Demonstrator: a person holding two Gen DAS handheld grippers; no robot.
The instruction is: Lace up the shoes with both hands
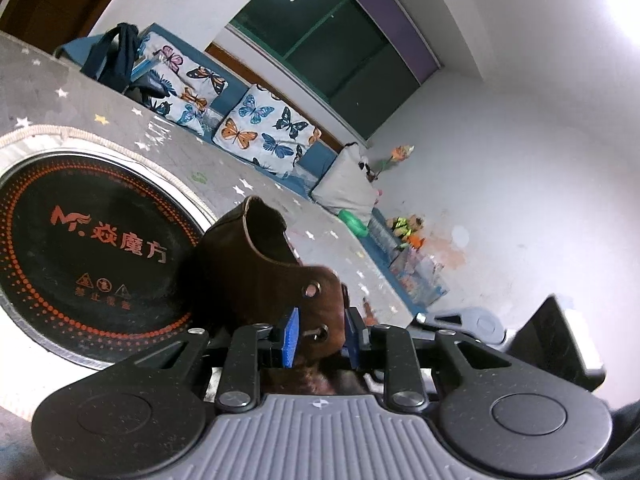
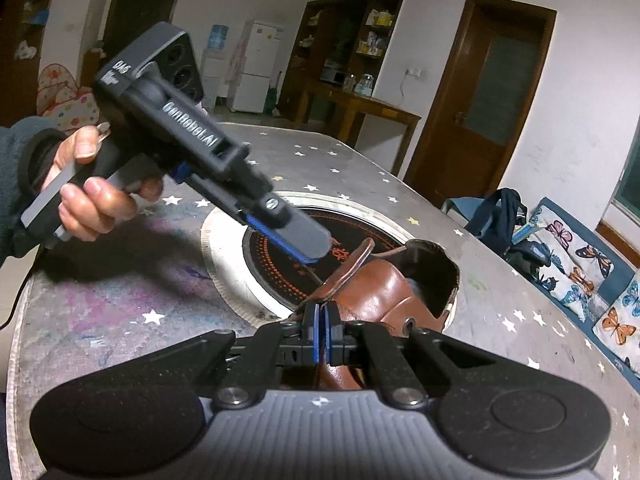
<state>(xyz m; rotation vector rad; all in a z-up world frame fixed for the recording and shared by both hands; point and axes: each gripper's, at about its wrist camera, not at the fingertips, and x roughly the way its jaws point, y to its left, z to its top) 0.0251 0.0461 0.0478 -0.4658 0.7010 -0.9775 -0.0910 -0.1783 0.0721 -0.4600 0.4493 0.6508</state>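
Leather on the brown shoe (image 2: pixel 376 292) looked stiff yet bendable; left gripper (image 1: pixel 320 338) pinched its eyelet flap (image 1: pixel 316 304), right gripper (image 2: pixel 320 332) was closed at the tongue edge

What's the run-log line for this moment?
left hand-held gripper: clamped on brown shoe eyelet flap | right hand-held gripper: shut, lace not discernible

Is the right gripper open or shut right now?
Shut. In the right wrist view the right gripper shows its blue pads pressed together above the brown shoe; whether a lace is pinched, cannot tell.
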